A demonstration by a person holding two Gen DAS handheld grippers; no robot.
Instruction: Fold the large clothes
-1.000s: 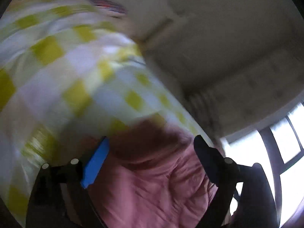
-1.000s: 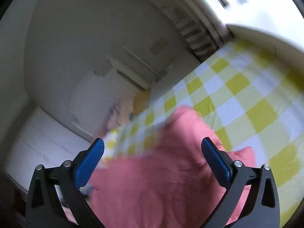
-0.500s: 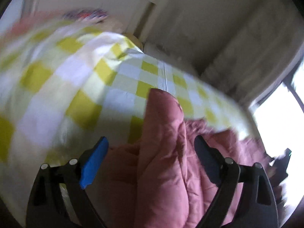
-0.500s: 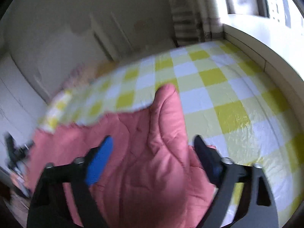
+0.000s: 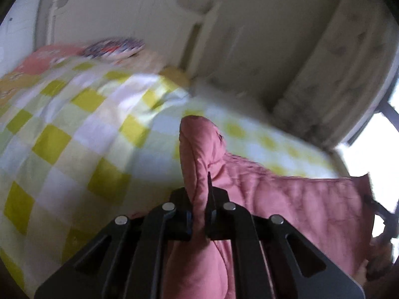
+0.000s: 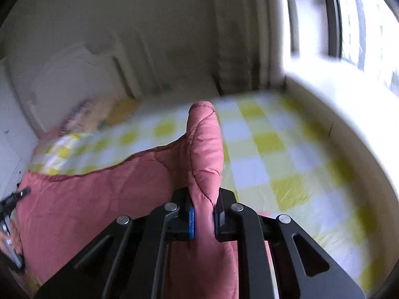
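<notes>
Both sets of tongs, spread wide half a second ago, have now closed on the garment. The left gripper pinches a corner of the pink quilted jacket, a rounded fold of fabric sticking up past its fingers; the right gripper clamps the opposite corner of the same jacket, blue pads pressed against the cloth. Between the two grips the jacket's edge is stretched in a line above the bed, whose yellow-and-white checked bedspread lies beneath. Patterned pillows sit at the white headboard. A bright window stands beside the bed.
</notes>
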